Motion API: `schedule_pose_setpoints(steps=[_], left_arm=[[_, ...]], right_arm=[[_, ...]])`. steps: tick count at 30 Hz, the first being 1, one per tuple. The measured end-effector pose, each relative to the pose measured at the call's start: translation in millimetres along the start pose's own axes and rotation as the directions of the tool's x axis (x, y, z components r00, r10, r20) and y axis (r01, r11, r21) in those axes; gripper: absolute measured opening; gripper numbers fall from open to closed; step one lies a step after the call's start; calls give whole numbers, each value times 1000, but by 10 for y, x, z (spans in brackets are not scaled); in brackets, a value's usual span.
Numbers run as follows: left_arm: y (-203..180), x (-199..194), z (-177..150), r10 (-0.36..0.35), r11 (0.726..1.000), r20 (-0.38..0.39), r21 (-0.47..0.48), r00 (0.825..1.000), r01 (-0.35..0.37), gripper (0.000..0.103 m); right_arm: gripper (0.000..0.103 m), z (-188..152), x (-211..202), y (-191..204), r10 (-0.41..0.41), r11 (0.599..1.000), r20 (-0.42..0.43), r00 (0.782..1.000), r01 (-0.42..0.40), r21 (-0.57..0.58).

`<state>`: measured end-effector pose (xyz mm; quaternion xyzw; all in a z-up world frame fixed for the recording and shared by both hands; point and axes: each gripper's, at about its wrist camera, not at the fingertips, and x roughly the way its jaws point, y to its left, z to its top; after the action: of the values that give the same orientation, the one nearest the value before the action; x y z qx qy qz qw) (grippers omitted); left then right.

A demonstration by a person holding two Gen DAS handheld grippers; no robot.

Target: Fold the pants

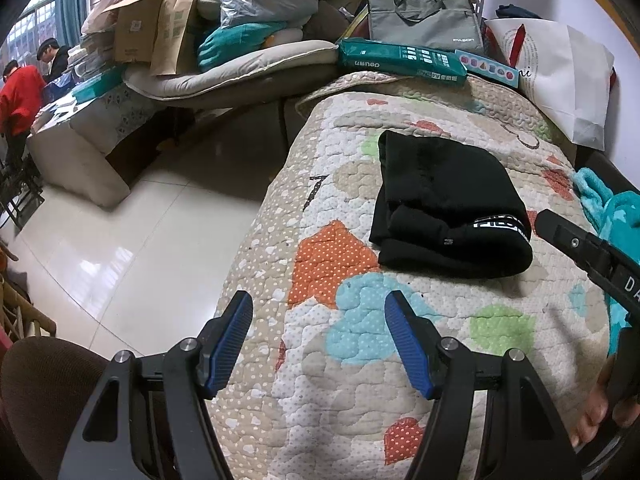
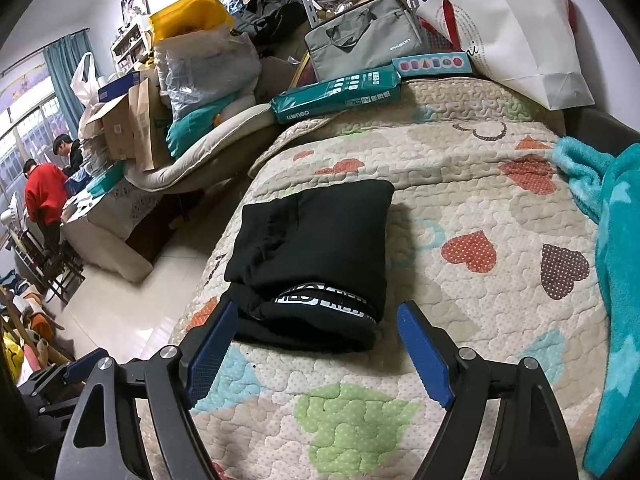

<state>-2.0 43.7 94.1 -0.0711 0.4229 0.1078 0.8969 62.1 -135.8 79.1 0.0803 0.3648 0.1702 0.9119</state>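
Black pants lie folded into a compact bundle on the quilted bedspread, a white-lettered waistband showing at the near end. In the right wrist view the pants sit just beyond my right gripper, which is open with nothing between its blue pads. My left gripper hovers open over the quilt, short of the pants and to their left, empty. Part of the right gripper shows at the right edge of the left wrist view.
A teal fleece blanket lies along the bed's right side. At the head stand a white paper bag, a grey laptop bag and a green paper ream. Left of the bed is tiled floor, piled boxes and two people at a table.
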Motion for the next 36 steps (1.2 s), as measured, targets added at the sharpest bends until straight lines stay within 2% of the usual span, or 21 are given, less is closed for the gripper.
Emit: schedule_pose_setpoints(steps=[23, 27, 32, 36], left_arm=[[29, 71, -13, 3, 1000, -27, -10, 1000, -4, 68], [44, -41, 31, 12, 1000, -15, -21, 1000, -13, 68], [45, -253, 25, 32, 999, 36, -16, 999, -31, 68], [34, -289, -28, 36, 999, 23, -19, 999, -35, 68]], right_arm=[[87, -27, 33, -10, -7, 1000, -14, 1000, 7, 8], [87, -19, 27, -3, -5, 1000, -9, 1000, 5, 12], [87, -17, 17, 1, 7, 999, -14, 1000, -7, 42], [87, -25, -62, 54, 17, 999, 1, 1000, -17, 34]])
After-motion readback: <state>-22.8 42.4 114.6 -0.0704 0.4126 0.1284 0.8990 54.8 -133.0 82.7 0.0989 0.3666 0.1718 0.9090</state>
